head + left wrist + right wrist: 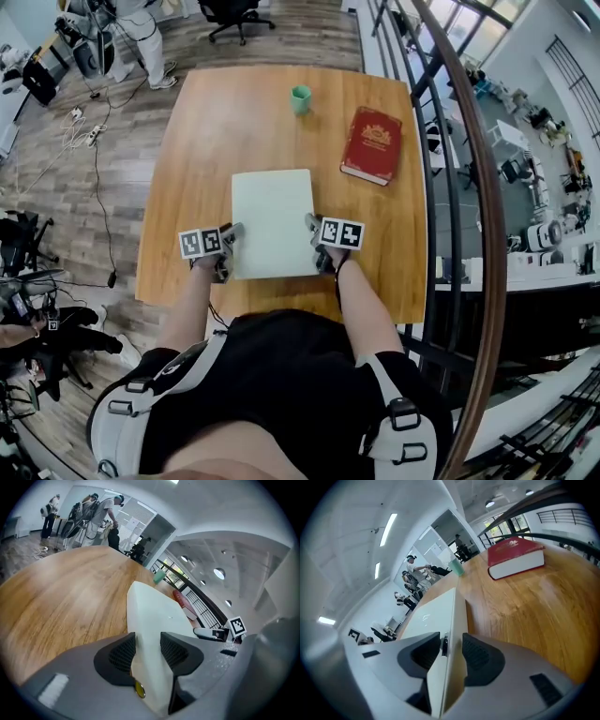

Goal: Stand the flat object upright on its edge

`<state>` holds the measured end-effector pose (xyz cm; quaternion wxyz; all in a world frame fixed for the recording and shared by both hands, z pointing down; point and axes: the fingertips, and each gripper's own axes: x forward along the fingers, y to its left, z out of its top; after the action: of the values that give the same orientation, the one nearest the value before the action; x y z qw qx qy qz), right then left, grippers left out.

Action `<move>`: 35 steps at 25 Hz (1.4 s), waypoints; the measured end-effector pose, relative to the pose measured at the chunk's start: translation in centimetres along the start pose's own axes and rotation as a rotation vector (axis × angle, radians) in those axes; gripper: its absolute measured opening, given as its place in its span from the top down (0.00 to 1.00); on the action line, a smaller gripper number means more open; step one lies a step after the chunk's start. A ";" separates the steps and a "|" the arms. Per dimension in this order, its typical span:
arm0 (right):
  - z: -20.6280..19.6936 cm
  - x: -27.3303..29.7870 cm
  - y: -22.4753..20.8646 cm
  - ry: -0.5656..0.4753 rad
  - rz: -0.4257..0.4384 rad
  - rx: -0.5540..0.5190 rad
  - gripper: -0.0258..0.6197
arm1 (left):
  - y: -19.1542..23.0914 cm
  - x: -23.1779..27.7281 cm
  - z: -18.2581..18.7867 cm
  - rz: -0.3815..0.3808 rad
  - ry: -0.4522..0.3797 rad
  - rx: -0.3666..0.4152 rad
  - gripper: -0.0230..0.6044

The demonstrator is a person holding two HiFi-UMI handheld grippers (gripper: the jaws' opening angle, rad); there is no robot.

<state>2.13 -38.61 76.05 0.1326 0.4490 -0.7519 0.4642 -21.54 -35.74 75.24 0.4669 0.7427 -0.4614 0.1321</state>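
Note:
A pale, flat rectangular case [272, 220] lies on the wooden table [197, 150] just in front of the person. My left gripper [229, 251] is at its near left corner and my right gripper [317, 242] at its near right corner. In the left gripper view the case [154, 611] runs between the two pads of the left gripper [147, 651]. Its thin edge [452, 616] likewise sits between the right gripper's [451, 651] pads, with a slim gap beside one pad. Both sets of jaws stand wide, straddling the case's thickness without visibly pressing it.
A red hardback book [372, 143] lies to the far right of the case and a small green cup [300, 97] stands near the table's far edge. A dark railing [450, 141] runs along the right side. People stand beyond the far end [105, 513].

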 end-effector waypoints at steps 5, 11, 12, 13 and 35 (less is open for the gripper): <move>0.1 0.3 -0.2 0.041 0.017 0.021 0.76 | -0.1 0.3 0.2 -0.011 -0.012 0.016 0.69; -0.1 -0.5 0.0 0.044 -0.015 -0.025 0.77 | -1.0 0.0 0.4 -0.017 -0.029 0.001 0.72; -0.2 -0.8 0.1 0.042 -0.022 -0.035 0.78 | -1.1 -0.1 0.5 -0.015 -0.026 0.013 0.72; -0.2 -1.1 0.2 0.036 -0.027 -0.042 0.78 | -1.4 -0.2 0.6 -0.018 -0.024 0.026 0.72; 14.4 -16.8 3.3 -0.403 -0.074 -0.552 0.79 | -17.1 -0.3 10.7 -0.187 -0.207 0.590 0.75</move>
<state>12.02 -40.56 56.07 0.1146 0.5056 -0.8436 0.1400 -10.36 -41.97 59.61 0.1923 0.8947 -0.3779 0.1405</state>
